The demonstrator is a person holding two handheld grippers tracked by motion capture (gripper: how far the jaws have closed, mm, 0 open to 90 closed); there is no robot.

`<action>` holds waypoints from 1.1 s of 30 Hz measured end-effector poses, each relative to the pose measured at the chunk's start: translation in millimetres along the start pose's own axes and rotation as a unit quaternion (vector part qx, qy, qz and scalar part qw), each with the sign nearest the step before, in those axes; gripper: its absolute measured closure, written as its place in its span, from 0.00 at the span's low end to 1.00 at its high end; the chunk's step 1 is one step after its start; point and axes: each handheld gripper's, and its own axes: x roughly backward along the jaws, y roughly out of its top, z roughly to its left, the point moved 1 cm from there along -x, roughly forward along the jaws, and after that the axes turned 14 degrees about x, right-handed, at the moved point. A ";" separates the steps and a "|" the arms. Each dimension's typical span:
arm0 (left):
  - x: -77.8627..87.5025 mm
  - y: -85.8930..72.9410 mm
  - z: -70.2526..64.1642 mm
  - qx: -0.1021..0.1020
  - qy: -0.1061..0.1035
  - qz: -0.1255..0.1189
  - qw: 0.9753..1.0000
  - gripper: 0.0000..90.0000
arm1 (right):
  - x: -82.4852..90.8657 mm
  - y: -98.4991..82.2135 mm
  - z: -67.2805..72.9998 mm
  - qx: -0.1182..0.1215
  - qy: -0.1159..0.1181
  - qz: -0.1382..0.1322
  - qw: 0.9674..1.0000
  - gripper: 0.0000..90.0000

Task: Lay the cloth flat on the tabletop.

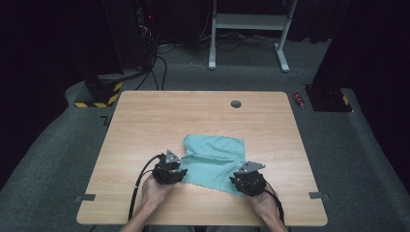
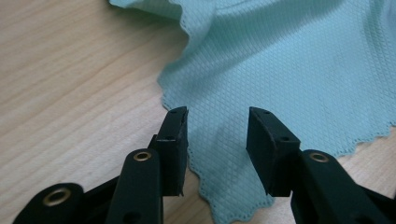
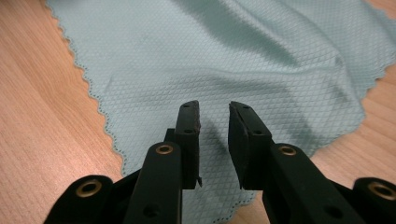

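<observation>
My left gripper (image 2: 217, 116) hangs over the near left corner of the thin teal cloth with a diamond weave and scalloped edge (image 2: 289, 60). Its jaws stand apart with a clear gap, and the cloth lies flat beneath that gap; the pads press on nothing. Released.

My right gripper (image 3: 214, 109) sits over the near right corner of the same cloth. Jaws are narrower here, only a slim gap between the pads, cloth lying below and not pinched. Also released.

From the high view, the cloth (image 1: 215, 162) lies rumpled on the light wooden table (image 1: 145, 121), toward my edge and slightly right of centre, between the left gripper (image 1: 169, 170) and the right gripper (image 1: 247, 180).
</observation>
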 end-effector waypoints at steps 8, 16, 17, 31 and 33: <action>0.3 -1.6 -1.7 -0.020 0.014 -0.005 1.000 0.83 | -3.6 -0.7 1.8 0.015 0.003 0.010 1.000 0.94; 1.0 -2.8 -3.7 -0.029 -0.002 0.000 1.000 0.99 | -3.9 0.7 3.2 0.023 0.000 0.013 1.000 1.00; 1.4 -2.6 -3.5 -0.028 -0.003 0.002 1.000 1.00 | -3.7 1.1 3.0 0.026 0.001 0.015 1.000 1.00; 29.4 -5.2 -16.1 -0.030 -0.057 0.010 0.998 0.99 | 21.8 1.9 5.9 0.031 0.015 -0.028 0.999 1.00; 30.8 -8.5 -18.0 -0.032 -0.060 0.015 0.998 0.99 | 24.1 0.1 8.3 0.032 0.020 -0.027 0.999 1.00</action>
